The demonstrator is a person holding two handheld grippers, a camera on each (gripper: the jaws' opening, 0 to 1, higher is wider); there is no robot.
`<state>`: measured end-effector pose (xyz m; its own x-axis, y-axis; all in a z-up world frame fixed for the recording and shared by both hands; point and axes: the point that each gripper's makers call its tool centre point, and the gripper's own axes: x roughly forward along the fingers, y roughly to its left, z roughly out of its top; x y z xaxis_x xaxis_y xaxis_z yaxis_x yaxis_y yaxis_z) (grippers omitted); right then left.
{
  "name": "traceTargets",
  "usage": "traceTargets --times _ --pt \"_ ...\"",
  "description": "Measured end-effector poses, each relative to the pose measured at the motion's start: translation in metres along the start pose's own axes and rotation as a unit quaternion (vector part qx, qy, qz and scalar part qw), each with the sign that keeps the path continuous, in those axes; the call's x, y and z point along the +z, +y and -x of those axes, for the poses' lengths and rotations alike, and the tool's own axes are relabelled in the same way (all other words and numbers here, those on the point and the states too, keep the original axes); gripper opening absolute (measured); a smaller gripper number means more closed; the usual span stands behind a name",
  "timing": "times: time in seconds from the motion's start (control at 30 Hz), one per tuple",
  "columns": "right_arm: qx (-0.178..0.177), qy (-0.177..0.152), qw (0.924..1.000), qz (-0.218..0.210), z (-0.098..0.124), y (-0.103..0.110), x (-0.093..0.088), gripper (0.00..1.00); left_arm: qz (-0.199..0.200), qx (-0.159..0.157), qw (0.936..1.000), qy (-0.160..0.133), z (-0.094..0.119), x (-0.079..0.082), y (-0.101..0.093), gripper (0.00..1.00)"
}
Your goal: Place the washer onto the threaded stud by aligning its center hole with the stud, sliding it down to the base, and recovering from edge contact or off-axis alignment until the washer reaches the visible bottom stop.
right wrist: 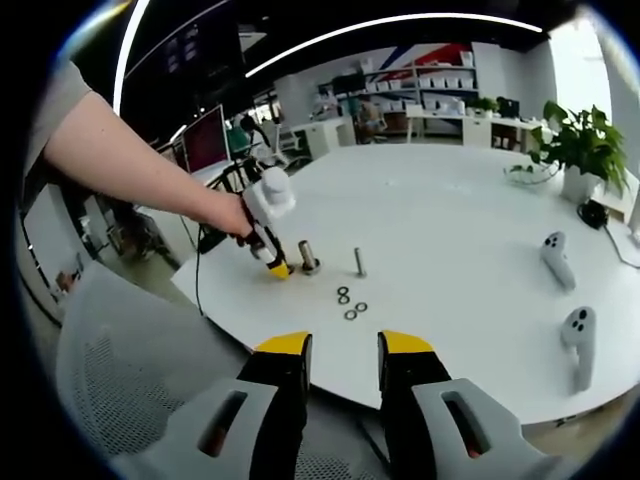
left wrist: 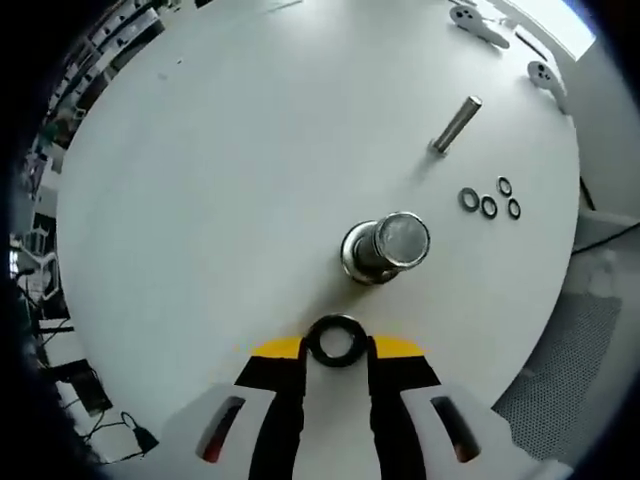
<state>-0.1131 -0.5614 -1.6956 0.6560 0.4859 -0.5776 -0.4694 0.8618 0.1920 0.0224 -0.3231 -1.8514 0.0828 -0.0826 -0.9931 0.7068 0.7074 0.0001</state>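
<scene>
My left gripper [left wrist: 336, 345] is shut on a black washer [left wrist: 336, 340], held flat between the yellow-tipped jaws. Just beyond it a thick metal stud [left wrist: 398, 240] stands on its round base on the white table [left wrist: 220, 180]; the washer is short of the stud and off to its near side, not touching it. In the right gripper view a hand holds the left gripper [right wrist: 268, 225] right beside the stud [right wrist: 309, 258]. My right gripper [right wrist: 343, 362] is open with nothing in it, off the table's near edge.
A thin upright bolt [left wrist: 456, 124] stands past the stud, with several loose washers [left wrist: 489, 198] lying beside it. Two white controllers [right wrist: 556, 256] lie at the table's right side. A grey mesh chair [right wrist: 130, 370] sits below the table edge. A potted plant [right wrist: 580, 150] stands at the far right.
</scene>
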Motion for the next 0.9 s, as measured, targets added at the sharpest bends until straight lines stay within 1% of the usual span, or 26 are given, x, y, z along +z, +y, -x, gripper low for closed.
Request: traceTargets --times 0.03,0.1,0.17,0.23,0.3,0.43,0.53,0.6,0.7,0.77,0.9 --pt "0.000 0.000 1.0000 0.000 -0.0001 0.0000 0.0000 0.29 0.010 0.003 0.9999 0.004 0.0000 0.0005 0.0008 0.21" --pt "0.000 0.000 1.0000 0.000 -0.0003 -0.0002 0.0003 0.29 0.016 0.010 0.9998 0.008 0.0000 0.0006 -0.0002 0.21" --pt "-0.001 0.000 1.0000 0.000 -0.0003 -0.0004 0.0002 0.29 0.031 0.009 0.9995 0.009 -0.0001 -0.0017 -0.0015 0.20" --pt "-0.001 0.001 1.0000 0.000 -0.0004 -0.0006 -0.0001 0.29 0.025 0.011 0.9996 0.003 -0.0012 -0.0019 -0.0007 0.20" --pt "-0.001 0.000 1.0000 0.000 -0.0004 -0.0005 0.0002 0.29 0.036 0.007 0.9993 -0.005 -0.0009 -0.0024 -0.0004 0.20" --pt "-0.003 0.000 1.0000 -0.001 -0.0003 -0.0013 0.0002 0.29 0.037 0.005 0.9993 -0.005 -0.0019 -0.0017 -0.0009 0.20" --pt "-0.004 0.001 1.0000 -0.001 -0.0003 -0.0015 -0.0001 0.29 0.027 0.006 0.9996 -0.001 -0.0022 -0.0012 -0.0012 0.20" --pt "-0.004 0.001 1.0000 -0.001 -0.0002 -0.0015 -0.0002 0.29 0.016 0.006 0.9998 -0.003 -0.0012 -0.0016 -0.0018 0.20" --pt "-0.004 0.001 1.0000 -0.001 -0.0001 -0.0015 -0.0001 0.29 0.015 0.005 0.9997 -0.019 -0.0009 -0.0026 0.0000 0.20" --pt "-0.004 0.001 1.0000 -0.001 -0.0001 -0.0013 0.0001 0.29 0.010 0.008 0.9996 -0.024 -0.0006 -0.0027 -0.0006 0.19" --pt "-0.003 0.001 1.0000 -0.001 -0.0002 -0.0011 -0.0002 0.29 -0.020 0.015 0.9995 -0.021 0.0007 -0.0038 -0.0031 0.19"
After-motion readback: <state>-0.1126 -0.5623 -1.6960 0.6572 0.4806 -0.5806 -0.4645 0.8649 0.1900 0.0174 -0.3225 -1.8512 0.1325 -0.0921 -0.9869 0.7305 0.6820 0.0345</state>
